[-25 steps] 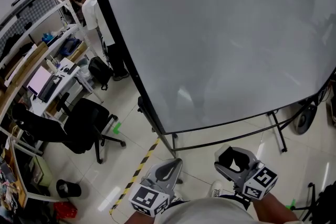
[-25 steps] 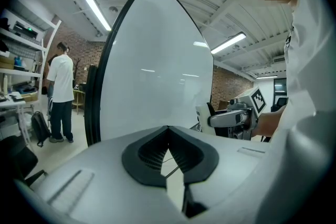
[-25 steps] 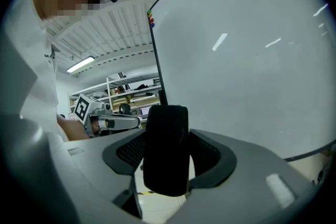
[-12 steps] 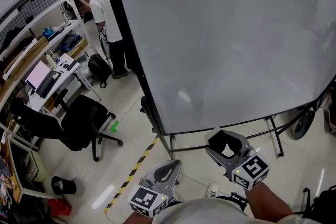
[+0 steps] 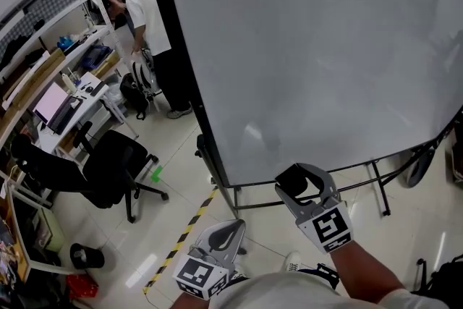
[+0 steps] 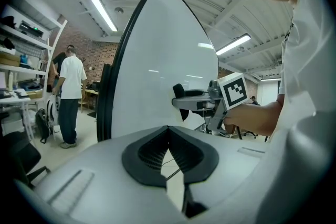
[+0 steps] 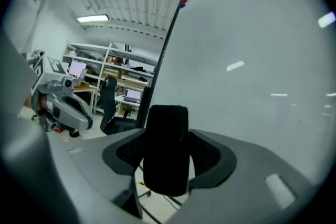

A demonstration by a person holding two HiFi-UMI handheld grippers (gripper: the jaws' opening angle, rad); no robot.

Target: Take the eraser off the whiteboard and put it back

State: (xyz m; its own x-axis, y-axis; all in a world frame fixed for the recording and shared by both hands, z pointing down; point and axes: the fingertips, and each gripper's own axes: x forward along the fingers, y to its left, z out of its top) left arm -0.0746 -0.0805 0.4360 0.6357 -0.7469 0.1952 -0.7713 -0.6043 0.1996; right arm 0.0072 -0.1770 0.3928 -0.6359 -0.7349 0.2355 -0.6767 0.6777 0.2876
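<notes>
The big whiteboard [image 5: 311, 47] stands on a wheeled frame right in front of me, and its surface is blank. My right gripper [image 5: 299, 183] is held low before the board's bottom edge, shut on the black felt eraser [image 7: 167, 149], which stands upright between the pads. In the head view the eraser [image 5: 295, 180] shows as a dark block between the jaws. My left gripper [image 5: 225, 233] hangs lower and to the left, shut with nothing in it. The left gripper view also shows the right gripper [image 6: 182, 103] with the eraser [image 6: 179, 93] beside the board [image 6: 157, 60].
A person in a white shirt [image 5: 152, 11] stands by the board's left edge. A black office chair [image 5: 108, 170], a desk with a monitor [image 5: 52, 103] and shelves [image 5: 43, 25] fill the left. Yellow-black tape [image 5: 184, 236] runs across the floor, and the board's legs [image 5: 380, 184] stand ahead.
My right gripper moved left and up toward the board's lower edge and rolled, still holding the eraser. The person at the left came further into view. The left gripper barely moved.
</notes>
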